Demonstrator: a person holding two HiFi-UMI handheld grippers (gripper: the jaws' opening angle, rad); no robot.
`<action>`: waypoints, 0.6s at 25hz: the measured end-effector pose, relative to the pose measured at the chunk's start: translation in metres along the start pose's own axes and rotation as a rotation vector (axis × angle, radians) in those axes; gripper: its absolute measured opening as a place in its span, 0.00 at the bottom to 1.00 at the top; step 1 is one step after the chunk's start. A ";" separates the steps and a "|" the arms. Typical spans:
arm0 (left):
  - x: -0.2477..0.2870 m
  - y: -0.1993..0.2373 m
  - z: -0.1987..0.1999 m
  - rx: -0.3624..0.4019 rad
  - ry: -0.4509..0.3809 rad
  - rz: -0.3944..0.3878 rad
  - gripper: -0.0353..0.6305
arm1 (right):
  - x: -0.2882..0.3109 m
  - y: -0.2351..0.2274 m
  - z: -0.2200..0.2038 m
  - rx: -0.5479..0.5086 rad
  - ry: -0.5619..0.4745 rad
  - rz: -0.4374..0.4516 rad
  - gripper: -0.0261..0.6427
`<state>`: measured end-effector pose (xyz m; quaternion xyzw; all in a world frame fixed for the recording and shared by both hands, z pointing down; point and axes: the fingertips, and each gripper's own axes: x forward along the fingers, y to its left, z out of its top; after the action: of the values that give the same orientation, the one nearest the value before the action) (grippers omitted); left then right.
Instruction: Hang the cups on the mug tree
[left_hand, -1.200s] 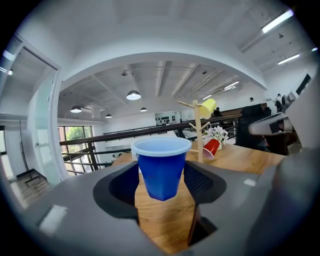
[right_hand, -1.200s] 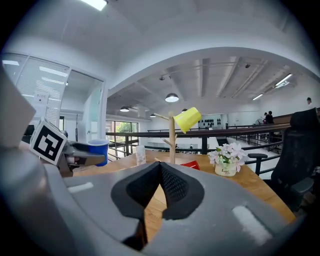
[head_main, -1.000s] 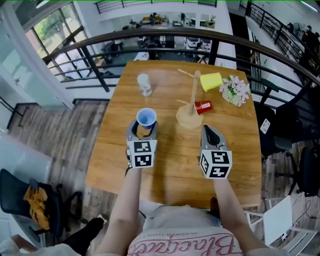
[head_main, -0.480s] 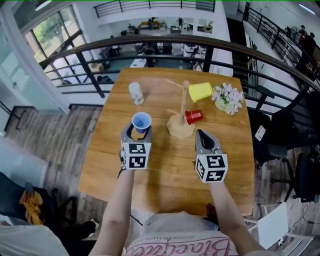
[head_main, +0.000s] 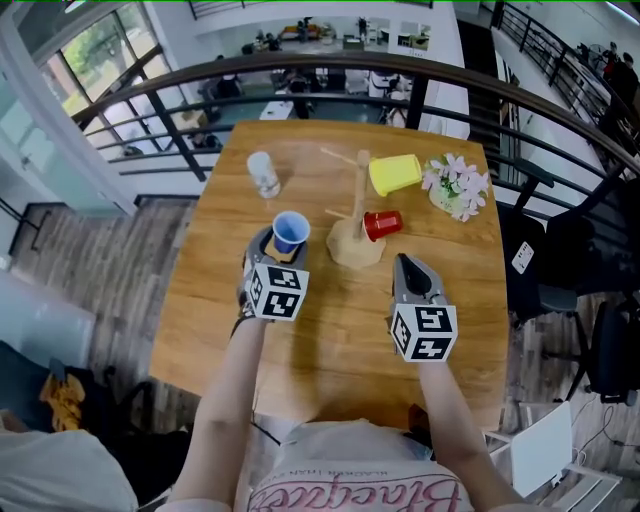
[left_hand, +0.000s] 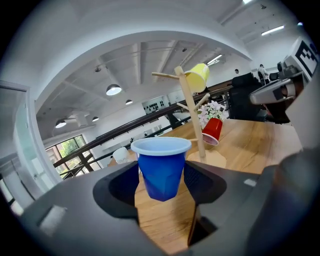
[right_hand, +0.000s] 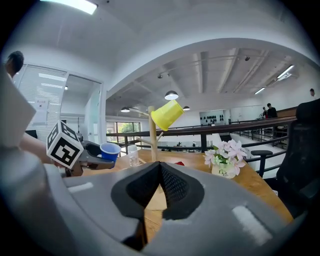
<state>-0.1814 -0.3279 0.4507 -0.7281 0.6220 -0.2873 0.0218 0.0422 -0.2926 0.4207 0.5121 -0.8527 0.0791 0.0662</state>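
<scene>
The left gripper (left_hand: 161, 176) pinches the blue cup (left_hand: 161, 162); the right gripper (right_hand: 159, 172) is pressed together. The head view shows the red cup (head_main: 382, 224) clearly, the right gripper view hardly.

Obs: table (head_main: 330, 335) is varnished wood, visible grain, soft sheen. The mug tree (head_main: 359, 195) is pale, bare-looking wood, matt. The blue cup (left_hand: 162, 167), yellow cup (head_main: 395, 173) and red cup (head_main: 382, 224) are smooth plastic, low gloss. The clear cup (head_main: 263, 173) is translucent, probably plastic. The right gripper (right_hand: 160, 164) has a matt grey plastic shell; its pads (right_hand: 173, 185) are dark and finely dimpled.
</scene>
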 end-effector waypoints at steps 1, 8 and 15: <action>0.006 -0.003 -0.001 0.015 0.011 -0.009 0.50 | 0.001 -0.001 -0.002 0.003 0.005 0.000 0.04; 0.042 -0.016 -0.009 0.073 0.089 -0.051 0.50 | 0.006 -0.001 -0.021 0.015 0.053 0.012 0.04; 0.069 -0.020 -0.010 0.213 0.150 -0.061 0.50 | 0.007 -0.005 -0.033 0.031 0.086 0.007 0.04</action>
<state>-0.1642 -0.3836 0.4935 -0.7168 0.5654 -0.4057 0.0435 0.0446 -0.2942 0.4549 0.5063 -0.8495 0.1145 0.0945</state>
